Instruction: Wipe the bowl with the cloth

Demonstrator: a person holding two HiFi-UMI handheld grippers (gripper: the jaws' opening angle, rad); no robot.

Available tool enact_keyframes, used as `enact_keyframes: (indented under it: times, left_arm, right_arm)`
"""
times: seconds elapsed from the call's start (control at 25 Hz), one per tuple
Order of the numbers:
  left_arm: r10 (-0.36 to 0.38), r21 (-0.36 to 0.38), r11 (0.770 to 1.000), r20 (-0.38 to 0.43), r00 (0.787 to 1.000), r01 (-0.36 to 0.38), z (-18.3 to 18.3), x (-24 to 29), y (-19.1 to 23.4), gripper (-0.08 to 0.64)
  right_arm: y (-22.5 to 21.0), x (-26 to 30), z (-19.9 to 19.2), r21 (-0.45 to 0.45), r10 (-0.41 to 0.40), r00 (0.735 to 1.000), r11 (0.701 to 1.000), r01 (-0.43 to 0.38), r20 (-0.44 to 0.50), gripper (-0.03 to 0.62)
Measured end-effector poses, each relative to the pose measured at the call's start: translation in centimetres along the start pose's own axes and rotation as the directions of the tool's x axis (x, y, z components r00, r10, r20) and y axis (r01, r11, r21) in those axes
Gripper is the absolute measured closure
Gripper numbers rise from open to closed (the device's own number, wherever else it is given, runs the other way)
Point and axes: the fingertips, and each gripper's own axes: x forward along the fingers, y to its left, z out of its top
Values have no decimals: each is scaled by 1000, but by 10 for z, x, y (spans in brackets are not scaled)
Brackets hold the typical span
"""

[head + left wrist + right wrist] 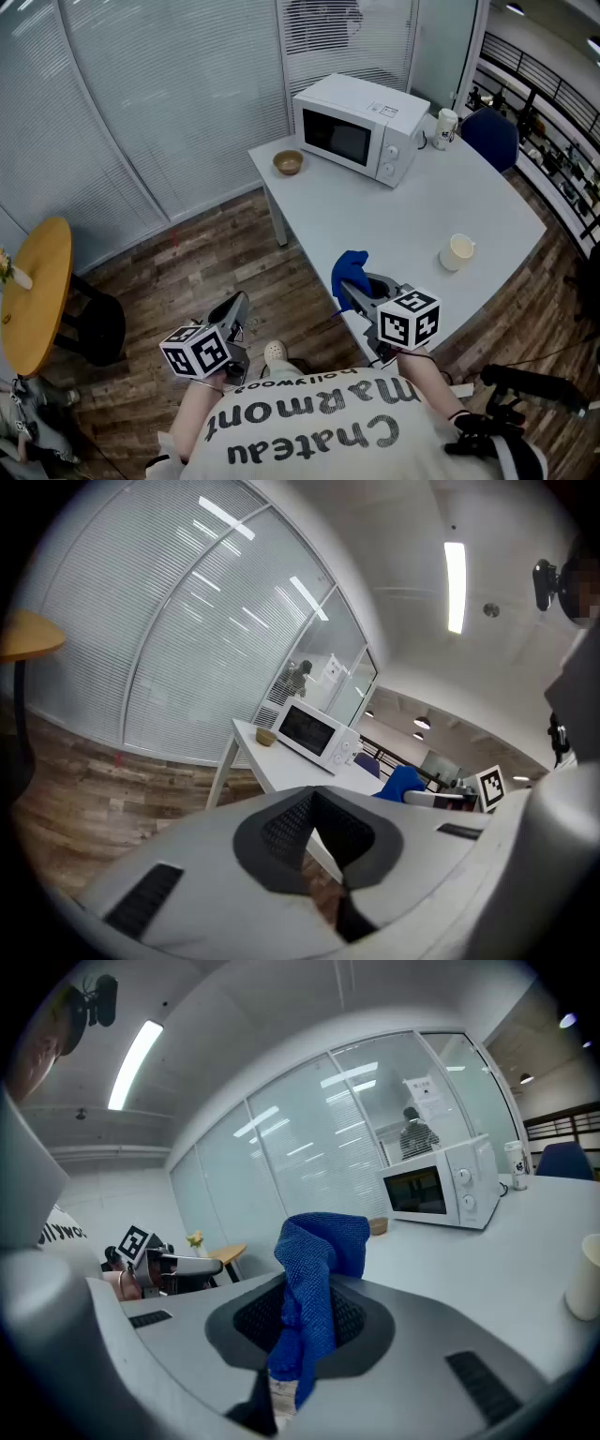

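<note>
Blue knit cloth [314, 1269] bunched upright, tan bowl [288, 162]

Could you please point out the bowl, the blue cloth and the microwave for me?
bowl [288, 162]: head view, the middle of its hollow.
blue cloth [323, 1241]: right gripper view, its upper fold.
microwave [336, 141]: head view, its dark door window.

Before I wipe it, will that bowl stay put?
Probably not: the bowl looks small and sits free on the smooth table, so it may slide. Its wide, low shape suggests it won't tip easily.
</note>
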Motion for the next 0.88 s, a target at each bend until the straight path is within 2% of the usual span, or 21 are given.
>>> enact_keyframes:
  times: [0.32,0.48,0.6,0.76,0.88]
  left_arm:
    - [-10,-27,1000,-24,1000,10,6,16,30,546]
    - [-29,-21,999,-36,999,28,23,34,50,546]
    - [-31,-8,999,-41,999,31,41,50,73,546]
    - [-26,-36,999,-61,998,24,63,70,116,546]
    - [-35,-43,999,-49,998,33,90,83,148,546]
  right_arm:
    - [-5,32,8,4,-21,1000,1000,21,0,531]
    - [-11,55,20,21,-41,999,999,41,3,531]
    - [-23,74,29,81,-65,998,995,63,14,531]
    - [-43,104,45,186,-103,994,978,94,38,531]
    - [-50,135,65,212,-123,991,971,109,53,531]
